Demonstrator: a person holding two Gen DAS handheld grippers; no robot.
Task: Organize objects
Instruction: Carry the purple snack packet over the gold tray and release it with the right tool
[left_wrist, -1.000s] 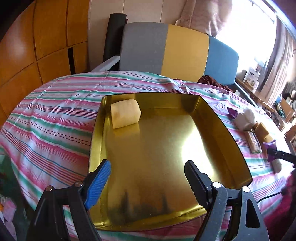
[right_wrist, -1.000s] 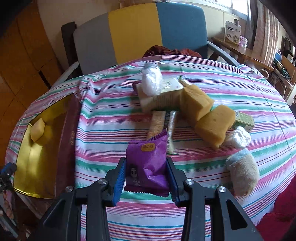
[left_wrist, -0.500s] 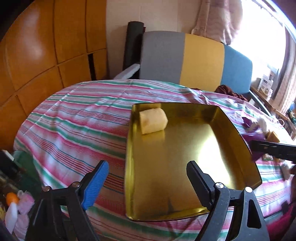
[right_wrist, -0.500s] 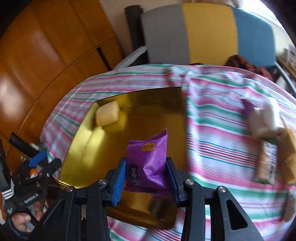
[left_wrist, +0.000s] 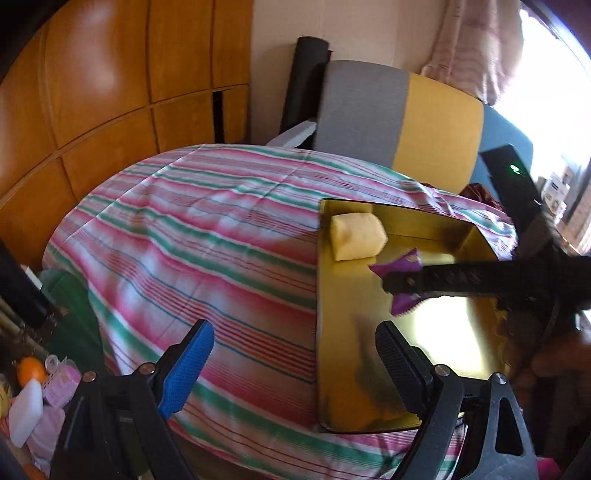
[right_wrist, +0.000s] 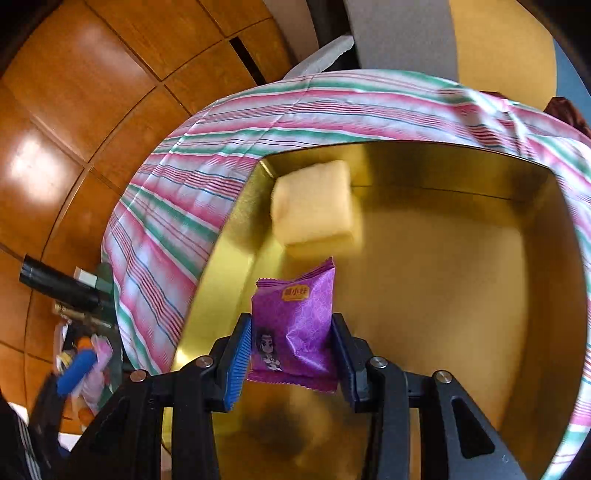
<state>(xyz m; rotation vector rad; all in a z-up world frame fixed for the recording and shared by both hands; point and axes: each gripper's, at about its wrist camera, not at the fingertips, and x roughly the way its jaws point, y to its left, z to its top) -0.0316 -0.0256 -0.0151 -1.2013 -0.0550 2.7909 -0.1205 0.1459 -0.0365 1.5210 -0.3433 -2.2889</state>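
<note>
Right gripper (right_wrist: 291, 350) clamps purple packet (right_wrist: 293, 325) upright (long axis along fingers) over gold tray (right_wrist: 461, 295); left gripper (left_wrist: 291, 365) wide.

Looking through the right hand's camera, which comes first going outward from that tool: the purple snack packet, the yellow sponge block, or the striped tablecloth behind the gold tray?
1. Purple snack packet: clamped in the right tool, over the gold tray.
2. Yellow sponge block: just beyond the packet, in the tray's far left corner.
3. Striped tablecloth: farthest, beyond the tray's far wall.
</note>
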